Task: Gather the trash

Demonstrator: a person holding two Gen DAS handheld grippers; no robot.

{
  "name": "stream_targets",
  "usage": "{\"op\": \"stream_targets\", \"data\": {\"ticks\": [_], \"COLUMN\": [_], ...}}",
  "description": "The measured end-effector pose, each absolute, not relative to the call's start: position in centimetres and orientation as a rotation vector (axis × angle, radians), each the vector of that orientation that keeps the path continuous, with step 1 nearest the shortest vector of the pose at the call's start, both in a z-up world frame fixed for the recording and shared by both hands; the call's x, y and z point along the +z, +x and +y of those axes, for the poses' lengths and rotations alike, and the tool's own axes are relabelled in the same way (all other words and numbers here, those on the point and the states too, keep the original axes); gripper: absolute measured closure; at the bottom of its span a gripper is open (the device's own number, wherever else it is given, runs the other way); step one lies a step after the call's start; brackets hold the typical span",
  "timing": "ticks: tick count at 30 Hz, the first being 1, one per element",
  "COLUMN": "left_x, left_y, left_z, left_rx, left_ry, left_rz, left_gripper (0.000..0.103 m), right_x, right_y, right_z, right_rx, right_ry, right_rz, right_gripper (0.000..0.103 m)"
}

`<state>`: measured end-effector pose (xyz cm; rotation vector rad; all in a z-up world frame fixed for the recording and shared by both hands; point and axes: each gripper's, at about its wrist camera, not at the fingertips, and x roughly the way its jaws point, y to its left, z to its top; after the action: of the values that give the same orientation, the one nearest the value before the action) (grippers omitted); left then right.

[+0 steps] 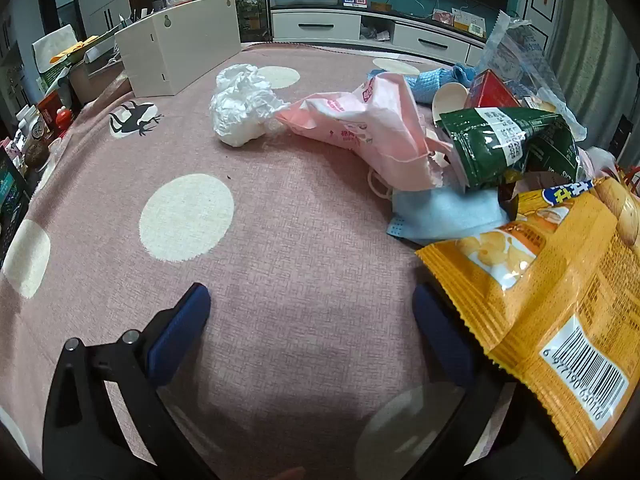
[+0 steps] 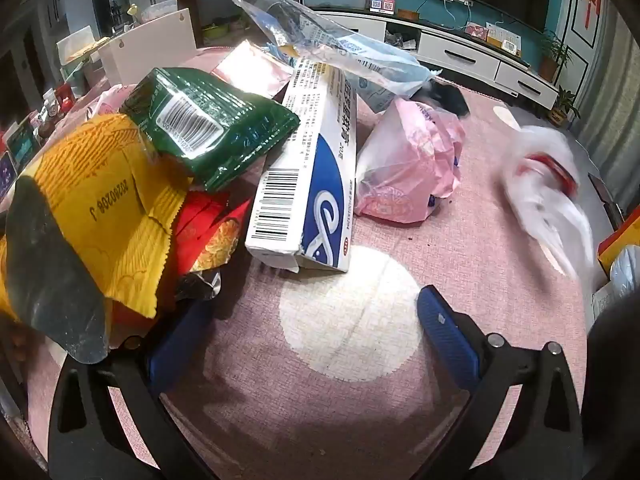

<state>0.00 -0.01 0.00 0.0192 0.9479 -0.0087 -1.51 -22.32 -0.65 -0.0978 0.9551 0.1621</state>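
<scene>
Evidently both jaws stood fully wide, gripping nothing: the left gripper (image 1: 310, 300) hovered near a crumpled white tissue wad (image 1: 240, 106) and a soft pink printed plastic bag (image 1: 372, 128); the right gripper (image 2: 312, 308) faced a stiff white-and-blue cardboard box (image 2: 308, 184). Everything looked light and crushable, best pinched at an edge; it lay on a pink cloth with cream dots (image 1: 186, 218), in a living room.
</scene>
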Motion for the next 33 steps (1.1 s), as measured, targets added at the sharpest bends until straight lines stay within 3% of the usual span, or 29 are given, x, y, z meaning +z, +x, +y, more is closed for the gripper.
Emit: {"op": "stream_targets", "data": {"ticks": [33], "left_x": [0.12], "left_y": [-0.22], "left_z": [-0.12], "left_rx": [-0.028], "left_ry": [0.027], "left_rz": [0.966], "left_gripper": [0.002], "right_x": [-0.71], "right_y": [-1.47], "right_z": [-21.94], "right_rx": [0.145], "right_ry": [-0.090], "right_rz": [0.955], "right_gripper": [0.002]}}
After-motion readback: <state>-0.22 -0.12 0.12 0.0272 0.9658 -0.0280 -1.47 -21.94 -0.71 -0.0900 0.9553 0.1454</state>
